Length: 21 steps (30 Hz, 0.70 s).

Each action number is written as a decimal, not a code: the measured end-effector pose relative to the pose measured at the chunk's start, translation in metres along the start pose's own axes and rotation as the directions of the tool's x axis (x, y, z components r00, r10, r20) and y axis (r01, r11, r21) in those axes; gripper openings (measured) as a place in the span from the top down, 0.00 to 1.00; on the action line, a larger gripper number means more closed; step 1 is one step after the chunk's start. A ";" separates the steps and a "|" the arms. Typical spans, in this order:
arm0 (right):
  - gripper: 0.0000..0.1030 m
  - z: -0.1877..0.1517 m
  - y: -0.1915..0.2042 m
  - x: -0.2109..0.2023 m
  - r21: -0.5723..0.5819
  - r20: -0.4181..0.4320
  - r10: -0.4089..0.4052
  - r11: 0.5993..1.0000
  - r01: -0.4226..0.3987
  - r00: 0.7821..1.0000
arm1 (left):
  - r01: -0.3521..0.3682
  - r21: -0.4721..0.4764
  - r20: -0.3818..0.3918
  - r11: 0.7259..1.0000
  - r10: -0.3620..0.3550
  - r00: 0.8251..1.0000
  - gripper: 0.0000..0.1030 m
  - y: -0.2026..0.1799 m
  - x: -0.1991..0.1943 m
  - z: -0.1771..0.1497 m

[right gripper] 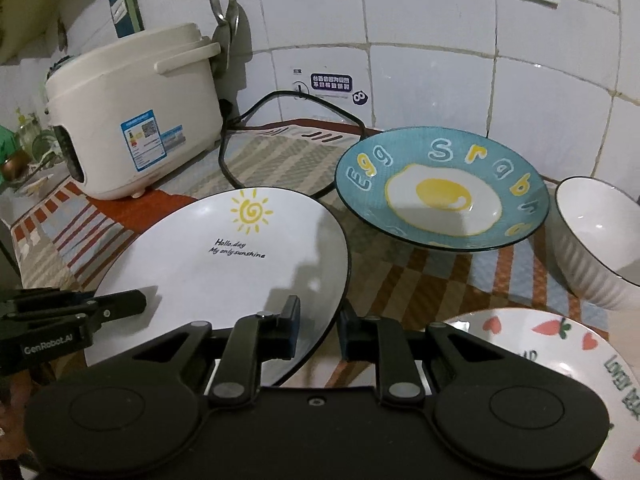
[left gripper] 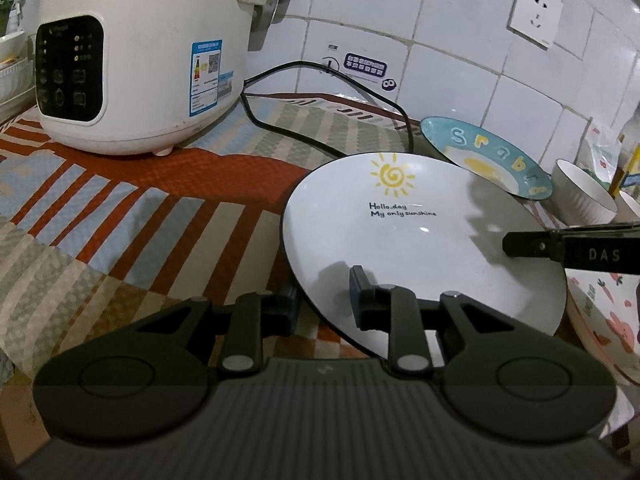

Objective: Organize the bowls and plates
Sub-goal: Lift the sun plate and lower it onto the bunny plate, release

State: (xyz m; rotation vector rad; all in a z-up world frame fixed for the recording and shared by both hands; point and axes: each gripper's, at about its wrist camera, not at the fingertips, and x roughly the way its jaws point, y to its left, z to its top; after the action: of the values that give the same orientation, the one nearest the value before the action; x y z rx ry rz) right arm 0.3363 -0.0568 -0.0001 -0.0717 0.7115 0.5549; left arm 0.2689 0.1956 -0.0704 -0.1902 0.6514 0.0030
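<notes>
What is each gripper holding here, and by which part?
Both hold the white sun plate by its rim: the left gripper clamps the near left edge, the right gripper the near right edge.

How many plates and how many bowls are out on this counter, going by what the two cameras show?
Plates: 3 (white sun plate, blue egg plate, carrot-and-heart plate)
Bowls: 1 whole in view (white ribbed bowl); a sliver at the left camera's right edge may be another, too cut off to count
Total: 4
</notes>
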 end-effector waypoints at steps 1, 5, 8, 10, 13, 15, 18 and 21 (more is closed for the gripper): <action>0.77 -0.002 0.001 -0.003 -0.002 0.003 -0.001 1.000 0.001 1.000 | 0.000 0.003 0.002 1.000 0.000 1.000 0.77 -0.001 -0.003 -0.001; 0.77 -0.007 0.004 -0.019 -0.004 0.019 -0.007 1.000 0.007 1.000 | -0.001 0.022 0.020 1.000 0.001 1.000 0.77 -0.006 -0.017 -0.003; 0.77 -0.011 0.005 -0.033 -0.001 0.027 -0.012 1.000 0.012 1.000 | 0.006 0.033 0.029 0.999 -0.007 1.000 0.77 -0.011 -0.030 -0.005; 0.77 -0.013 0.005 -0.043 0.000 0.031 -0.018 1.000 0.018 0.999 | 0.012 0.040 0.033 0.999 -0.013 0.999 0.77 -0.015 -0.039 -0.006; 0.77 -0.018 0.005 -0.058 0.002 0.034 -0.028 1.000 0.028 0.999 | 0.019 0.049 0.037 0.999 -0.021 0.999 0.77 -0.023 -0.051 -0.007; 0.77 -0.021 0.004 -0.070 0.002 0.040 -0.035 0.999 0.035 0.999 | 0.026 0.057 0.041 0.998 -0.029 0.999 0.77 -0.028 -0.059 -0.008; 0.77 -0.027 0.001 -0.087 0.014 0.049 -0.045 0.999 0.044 0.998 | 0.036 0.075 0.048 0.997 -0.040 0.998 0.77 -0.041 -0.071 -0.011; 0.77 -0.034 -0.005 -0.105 0.024 0.060 -0.055 0.998 0.053 0.997 | 0.047 0.089 0.058 0.995 -0.052 0.997 0.77 -0.054 -0.083 -0.013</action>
State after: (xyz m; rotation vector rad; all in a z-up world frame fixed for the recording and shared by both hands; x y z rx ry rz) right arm 0.2529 -0.1175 0.0401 -0.0526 0.6544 0.4952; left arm 0.1986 0.1446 -0.0214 -0.1211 0.5854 -0.0675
